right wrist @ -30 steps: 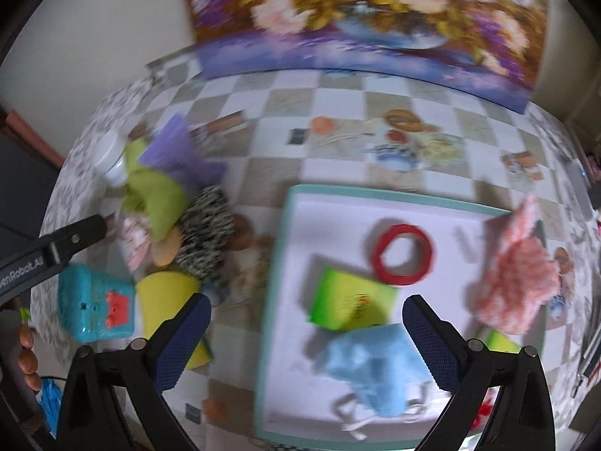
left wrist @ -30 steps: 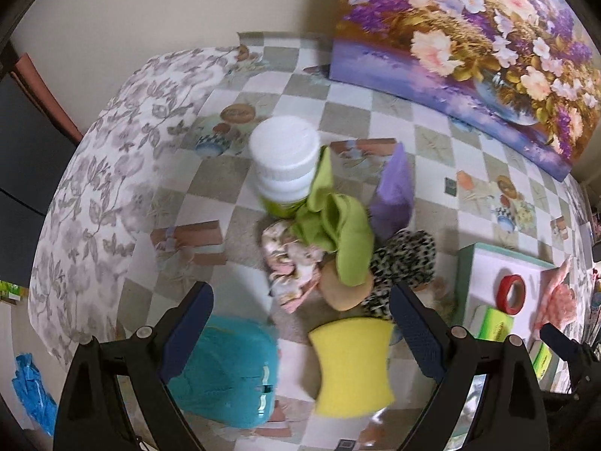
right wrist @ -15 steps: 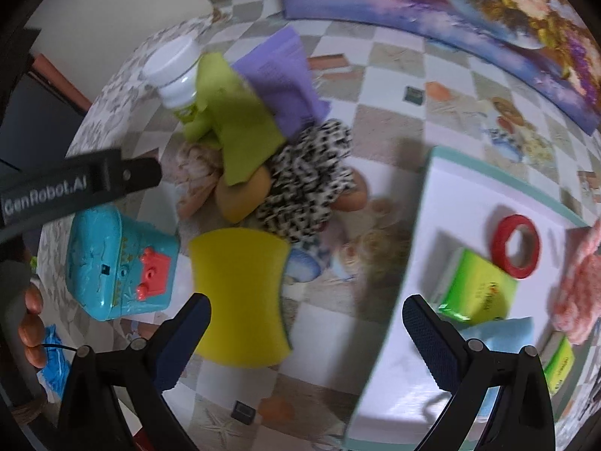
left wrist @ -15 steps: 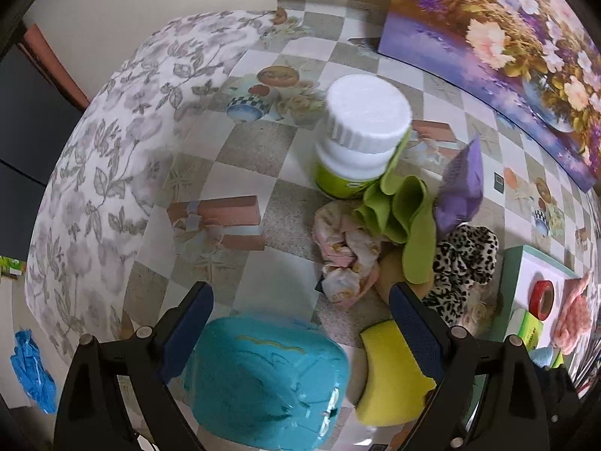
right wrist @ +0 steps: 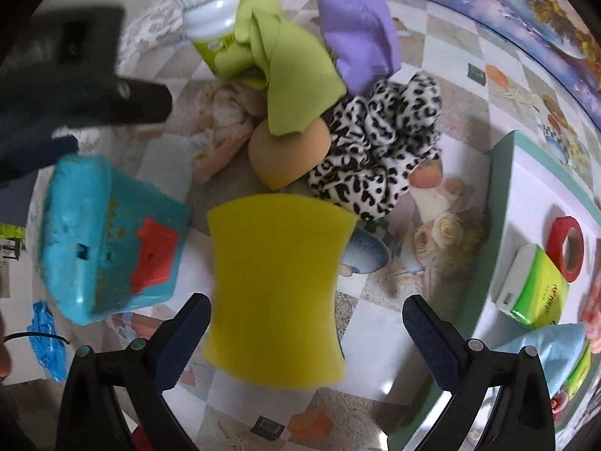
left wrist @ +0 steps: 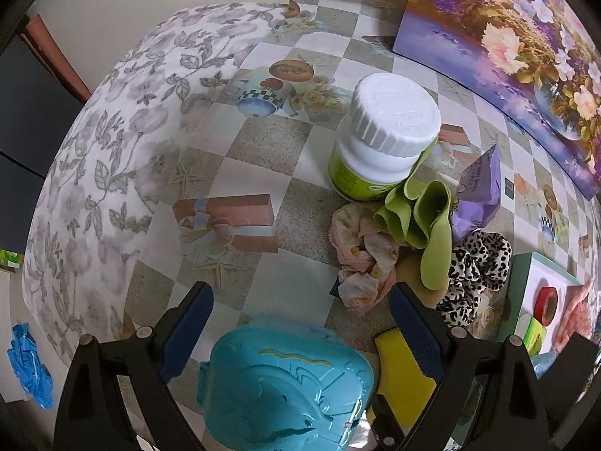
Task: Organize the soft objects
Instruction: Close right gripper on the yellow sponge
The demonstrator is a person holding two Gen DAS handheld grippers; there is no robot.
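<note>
A yellow sponge [right wrist: 276, 282] lies flat on the table between the wide-open fingers of my right gripper [right wrist: 306, 332], which is empty; the sponge also shows in the left wrist view [left wrist: 402, 372]. Behind it is a pile: a green cloth [right wrist: 293, 75], a purple cloth [right wrist: 357, 26], a leopard scrunchie [right wrist: 383, 150], a tan pad [right wrist: 285, 154] and a pink floral cloth [left wrist: 360, 259]. My left gripper [left wrist: 300, 327] is open and empty over a teal plastic toy case [left wrist: 289, 387].
A white-capped green bottle [left wrist: 379, 146] stands behind the pile. A teal-rimmed white tray [right wrist: 503, 173] at the right holds a red tape roll [right wrist: 567, 244], a green tissue pack [right wrist: 533, 285], a light blue cloth [right wrist: 544, 345] and a pink fluffy item [left wrist: 574, 315]. A flower painting [left wrist: 507, 37] leans at the back.
My right gripper has moved left from over the tray and closed in on the yellow sponge. My left gripper has moved left and nearer, over the teal case. Both stay open.
</note>
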